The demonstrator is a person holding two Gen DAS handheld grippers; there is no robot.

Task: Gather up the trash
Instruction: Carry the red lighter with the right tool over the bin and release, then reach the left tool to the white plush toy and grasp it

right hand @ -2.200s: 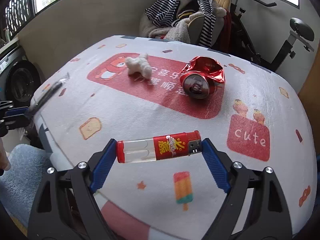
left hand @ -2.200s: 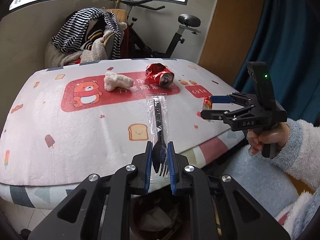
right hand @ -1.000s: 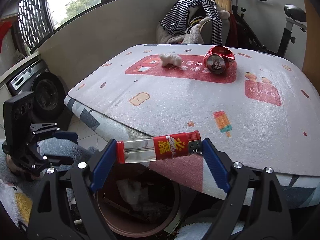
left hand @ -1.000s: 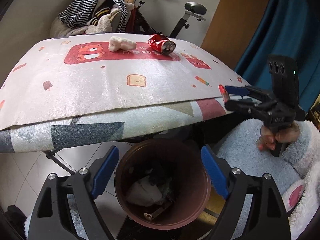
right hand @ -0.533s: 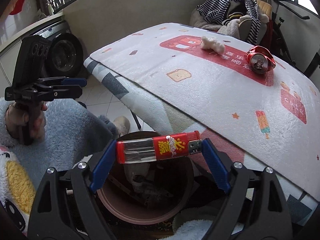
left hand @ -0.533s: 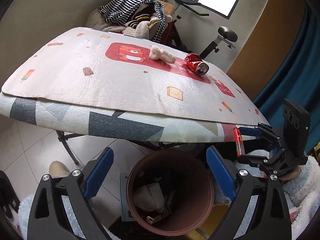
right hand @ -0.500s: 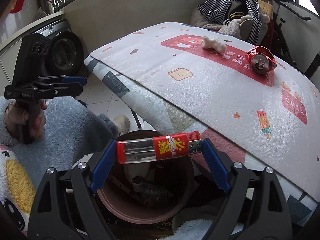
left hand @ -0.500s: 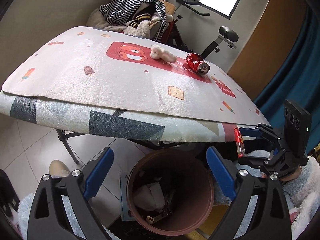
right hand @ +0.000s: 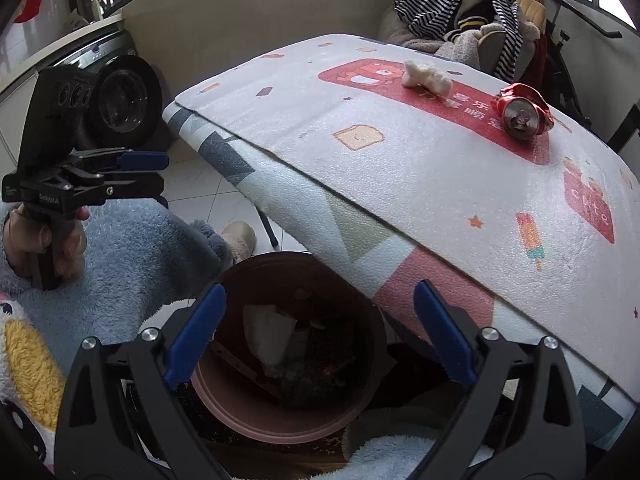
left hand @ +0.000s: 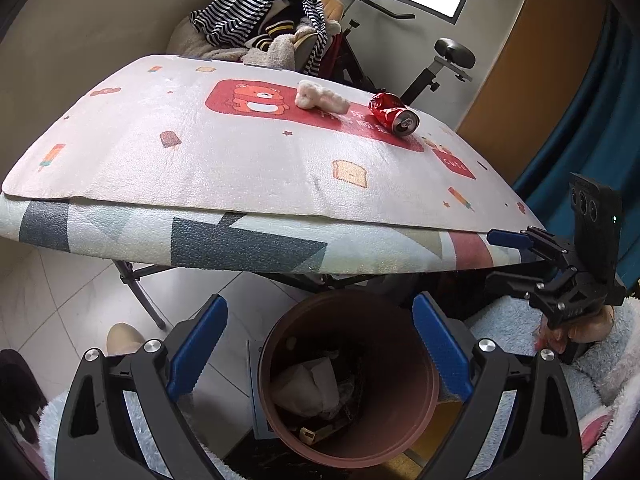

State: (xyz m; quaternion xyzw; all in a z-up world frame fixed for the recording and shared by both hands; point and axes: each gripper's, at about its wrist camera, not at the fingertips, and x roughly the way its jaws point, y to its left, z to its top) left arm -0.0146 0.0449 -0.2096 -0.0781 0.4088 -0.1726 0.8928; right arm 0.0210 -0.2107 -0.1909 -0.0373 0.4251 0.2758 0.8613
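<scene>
A round reddish-brown plastic trash bin (left hand: 412, 420) is observed on the floor just below the near edge of the tabletop (left hand: 248, 248). Crumpled white paper (left hand: 308, 384), dark scraps and a small tan piece (left hand: 308, 434) are seen inside it; the remaining contents cannot be made out. In the right wrist view the same trash bin (right hand: 224, 408) is shown with white paper (right hand: 268, 336) and dark debris at its bottom.

The left hand-held gripper (left hand: 320, 344) is held above the bin with its jaws spread wide and nothing between them. The right hand-held gripper (right hand: 320, 340) is likewise positioned over the bin; its jaws have just been opening and nothing is gripped between them.

On the tabletop's white printed foam mat, a crushed red drink can (left hand: 394, 114) lies on its side, well apart from the bin. A crumpled white tissue wad (left hand: 320, 96) lies near the can, on the red bear panel.

Striped clothing (left hand: 256, 12) is piled on a chair beyond the tabletop.
</scene>
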